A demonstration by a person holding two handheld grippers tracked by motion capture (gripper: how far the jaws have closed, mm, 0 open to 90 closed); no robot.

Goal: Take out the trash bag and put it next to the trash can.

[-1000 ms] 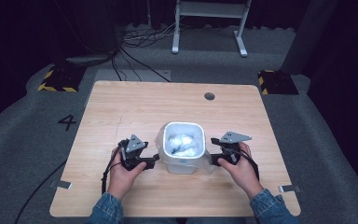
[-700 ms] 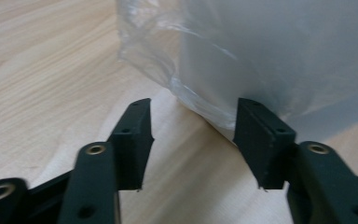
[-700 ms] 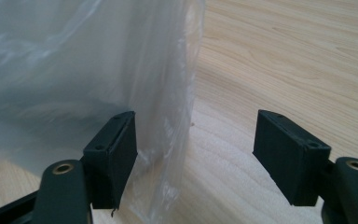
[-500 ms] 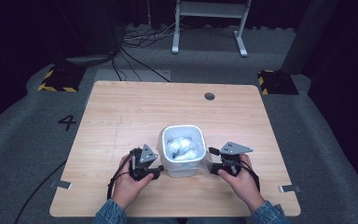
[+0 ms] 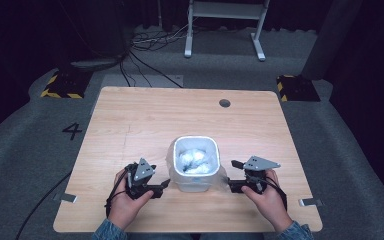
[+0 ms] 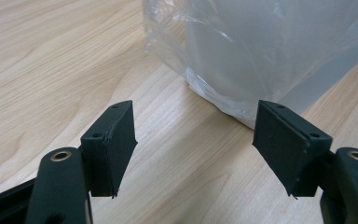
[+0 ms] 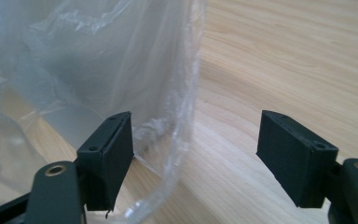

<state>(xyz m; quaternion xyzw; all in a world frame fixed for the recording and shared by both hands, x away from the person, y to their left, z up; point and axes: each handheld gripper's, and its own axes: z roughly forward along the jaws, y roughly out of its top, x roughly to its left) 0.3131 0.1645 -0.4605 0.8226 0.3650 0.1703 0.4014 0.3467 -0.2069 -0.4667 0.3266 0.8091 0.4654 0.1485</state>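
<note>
Bin (image 5: 195, 167) sits near 6 o'clock edge of worktop (image 5: 130, 120), clear plastic liner (image 6: 205, 88) draped over its rim and down sides. My left gripper (image 5: 162, 185) at bin's 9 o'clock, right gripper (image 5: 230, 186) at 3 o'clock; both sets of jaws have just been opening, now spread, nothing pinched. Liner film lies loose by right jaws. Next, as I judge: catch film only, low on each side, not bin wall; close gently, avoid tearing. Writing: numeral "4" (image 5: 73, 131) on floor at 9 o'clock; no brand readable.

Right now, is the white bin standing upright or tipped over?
Upright. In the high view the white bin sits on the table with its mouth facing up, clear liner draped over its sides, crumpled white stuff inside.
</note>
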